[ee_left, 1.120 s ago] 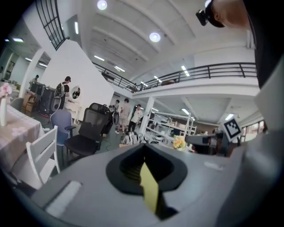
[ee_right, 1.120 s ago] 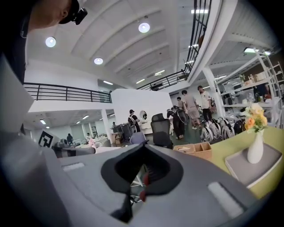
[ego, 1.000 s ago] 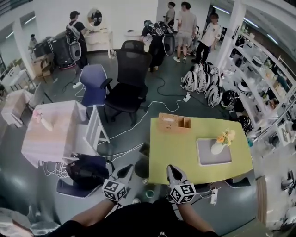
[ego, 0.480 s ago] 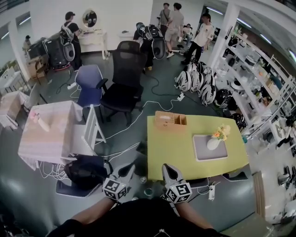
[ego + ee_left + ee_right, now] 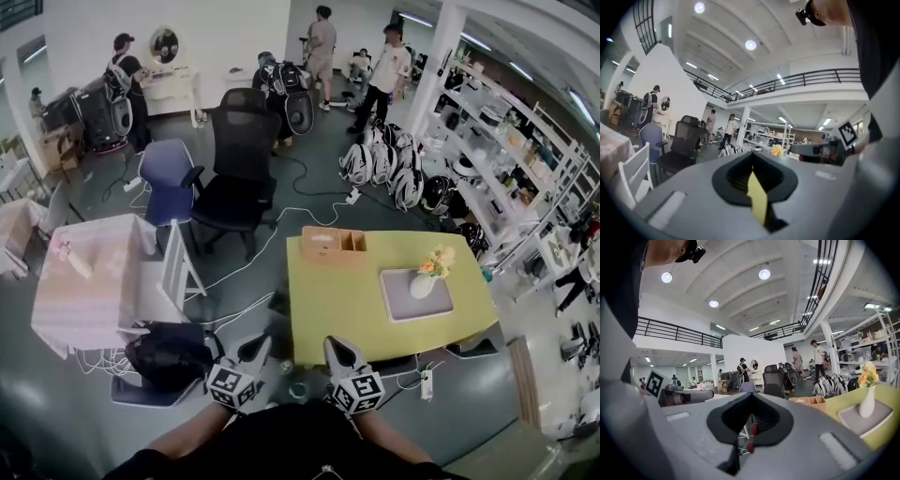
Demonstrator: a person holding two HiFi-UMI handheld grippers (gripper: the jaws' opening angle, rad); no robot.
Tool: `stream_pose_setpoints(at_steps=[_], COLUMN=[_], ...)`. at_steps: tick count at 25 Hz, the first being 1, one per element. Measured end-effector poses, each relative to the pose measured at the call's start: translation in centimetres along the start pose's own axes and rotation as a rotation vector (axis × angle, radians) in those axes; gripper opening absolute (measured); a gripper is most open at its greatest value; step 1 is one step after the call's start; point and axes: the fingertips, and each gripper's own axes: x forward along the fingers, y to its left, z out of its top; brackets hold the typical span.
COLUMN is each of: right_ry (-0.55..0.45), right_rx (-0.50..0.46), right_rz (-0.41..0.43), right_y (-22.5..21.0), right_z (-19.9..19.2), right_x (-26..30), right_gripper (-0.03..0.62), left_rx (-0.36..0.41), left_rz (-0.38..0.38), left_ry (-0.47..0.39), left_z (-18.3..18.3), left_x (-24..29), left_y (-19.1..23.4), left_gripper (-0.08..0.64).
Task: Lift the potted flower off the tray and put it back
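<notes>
The potted flower (image 5: 424, 278), a white vase with yellow and orange blooms, stands on a grey tray (image 5: 417, 302) at the right of a yellow-green table (image 5: 347, 300). Both grippers hang well short of it, off the table's near edge. My left gripper (image 5: 257, 346) is shut with nothing in it, and so is my right gripper (image 5: 335, 345). In the right gripper view the flower (image 5: 867, 397) and tray (image 5: 862, 422) lie far right of the shut jaws (image 5: 751, 401). In the left gripper view only the blooms (image 5: 776, 150) peek over the shut jaws (image 5: 752, 161).
A wooden box (image 5: 332, 246) sits on the table's far left corner. Left of the table are a black office chair (image 5: 239, 164), a blue chair (image 5: 169, 180), a white chair by a pink-covered table (image 5: 84, 277) and a black bag (image 5: 173, 354). Cables, backpacks (image 5: 389, 164), shelves and people lie beyond.
The head view has drifted, so the table, tray and flower sit a little further left in the frame. Both grippers stay shut and empty, shifted slightly left with it.
</notes>
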Motion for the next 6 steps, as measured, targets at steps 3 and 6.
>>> stream_pose_setpoints(at_steps=[3, 6], right_ry=[0.007, 0.015], right_rx=[0.006, 0.008], right_rz=[-0.008, -0.012], right_y=[-0.09, -0.05], right_z=[-0.28, -0.62], right_x=[-0.47, -0.89], right_gripper=[0.003, 0.003], left_rx=[-0.001, 0.0], left_rz=[-0.01, -0.023], left_ry=[0.001, 0.003], left_z=[-0.23, -0.46], left_x=[-0.02, -0.11], left_y=[-0.51, -1.09], left_gripper=[0.007, 0.007])
